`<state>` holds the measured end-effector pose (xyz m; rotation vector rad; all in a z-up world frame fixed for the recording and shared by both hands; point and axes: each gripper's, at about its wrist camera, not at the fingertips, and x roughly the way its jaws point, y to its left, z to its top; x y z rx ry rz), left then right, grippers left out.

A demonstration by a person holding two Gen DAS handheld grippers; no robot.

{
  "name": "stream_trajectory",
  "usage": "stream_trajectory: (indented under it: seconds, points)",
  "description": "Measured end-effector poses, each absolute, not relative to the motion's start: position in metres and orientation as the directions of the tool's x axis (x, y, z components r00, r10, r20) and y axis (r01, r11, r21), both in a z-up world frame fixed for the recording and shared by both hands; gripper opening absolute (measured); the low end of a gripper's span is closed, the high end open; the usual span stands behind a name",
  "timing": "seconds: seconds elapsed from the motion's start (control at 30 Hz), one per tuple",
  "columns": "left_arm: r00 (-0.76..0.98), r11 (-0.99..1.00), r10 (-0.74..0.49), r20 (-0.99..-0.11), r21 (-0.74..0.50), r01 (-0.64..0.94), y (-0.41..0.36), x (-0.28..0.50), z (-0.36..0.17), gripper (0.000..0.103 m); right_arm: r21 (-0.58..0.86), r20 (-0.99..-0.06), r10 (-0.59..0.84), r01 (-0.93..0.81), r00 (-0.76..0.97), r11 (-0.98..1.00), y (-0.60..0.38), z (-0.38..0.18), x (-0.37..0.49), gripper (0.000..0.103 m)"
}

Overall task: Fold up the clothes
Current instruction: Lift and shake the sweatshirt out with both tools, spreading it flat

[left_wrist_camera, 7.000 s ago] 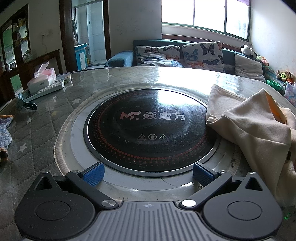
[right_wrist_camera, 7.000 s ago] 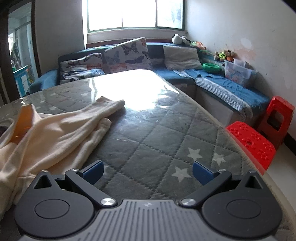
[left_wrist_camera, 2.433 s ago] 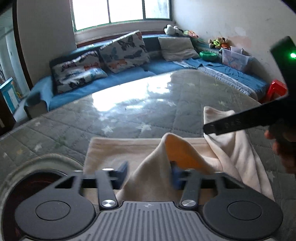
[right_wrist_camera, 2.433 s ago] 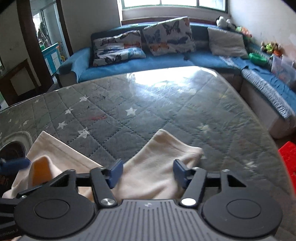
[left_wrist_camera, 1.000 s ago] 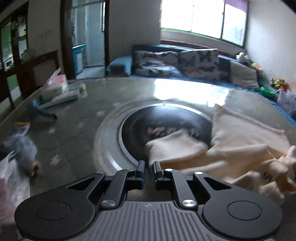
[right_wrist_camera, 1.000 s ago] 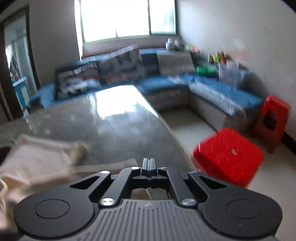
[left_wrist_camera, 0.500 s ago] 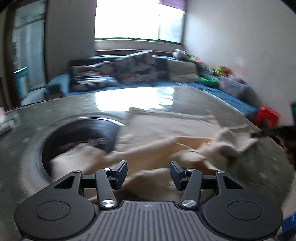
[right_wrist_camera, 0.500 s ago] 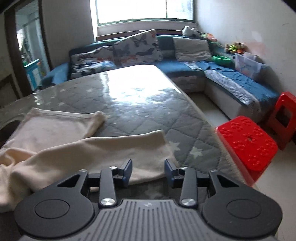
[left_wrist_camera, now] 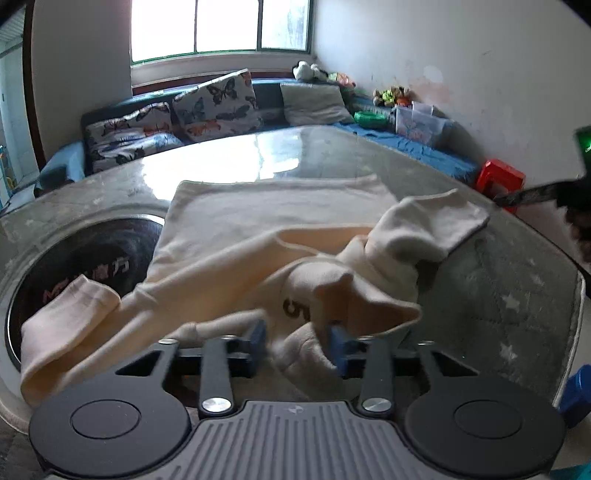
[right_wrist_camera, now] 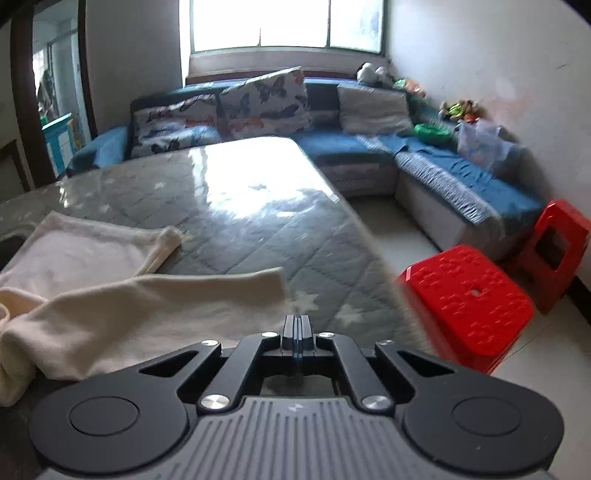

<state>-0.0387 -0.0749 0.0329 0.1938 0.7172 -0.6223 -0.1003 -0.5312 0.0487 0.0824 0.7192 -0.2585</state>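
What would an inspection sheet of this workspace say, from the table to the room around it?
Surface: quilted star-pattern table with a round black cooktop set in it.
Job's things: cream garment, crumpled, one sleeve lying over the cooktop.
Clutter: nothing seen.
Grippers: left gripper closing, garment fold between its blue pads; right gripper shut, whether on cloth cannot be told.
Cables: nothing seen.
Surroundings: blue sofa with butterfly cushions, two red stools, window.

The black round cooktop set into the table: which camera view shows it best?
The left wrist view: the cooktop shows at left, partly under the cream garment. The right wrist view shows only a dark sliver at its left edge.
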Motion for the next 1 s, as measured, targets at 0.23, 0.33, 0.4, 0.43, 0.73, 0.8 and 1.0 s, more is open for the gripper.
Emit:
stream_trajectory:
  seconds: [0.23, 0.33, 0.4, 0.43, 0.73, 0.8, 1.0]
  points:
    - [0.595, 0.785, -0.507, -0.623, -0.05, 0.617, -0.06, -0.057, 0.043, 0.007, 0.009, -0.665, -0.2, 0.275, 0.72, 0.961, -0.545, 0.058, -0.11, 0.011]
    - [0.588, 0.768, -0.527, -0.614, -0.049, 0.638, -0.047, -0.072, 0.048, 0.007, 0.022, -0.67, -0.183, 0.265, 0.719, 0.964, -0.543, 0.052, -0.105, 0.024]
    - [0.578, 0.755, -0.535, -0.616, -0.043, 0.654, -0.039, -0.081, 0.049, 0.007, 0.04, -0.675, -0.166, 0.26, 0.719, 0.965, -0.54, 0.046, -0.099, 0.04]
    - [0.572, 0.748, -0.539, -0.619, -0.039, 0.662, -0.036, -0.086, 0.049, 0.006, 0.043, -0.677, -0.163, 0.259, 0.718, 0.965, -0.538, 0.044, -0.096, 0.041]
    - [0.552, 0.707, -0.566, -0.612, -0.015, 0.707, -0.031, -0.1, 0.053, 0.008, 0.058, -0.703, -0.133, 0.243, 0.698, 0.968, -0.531, 0.024, -0.081, 0.022]
    - [0.558, 0.695, -0.583, -0.59, -0.007, 0.719, -0.036, -0.1, 0.059, 0.008, 0.061, -0.702, -0.131, 0.243, 0.7, 0.968, -0.531, 0.026, -0.082, 0.01]
    - [0.577, 0.662, -0.608, -0.545, 0.053, 0.748, -0.065, -0.094, 0.067, 0.025, -0.006, -0.667, -0.186, 0.244, 0.722, 0.97, -0.526, 0.044, -0.109, 0.008]
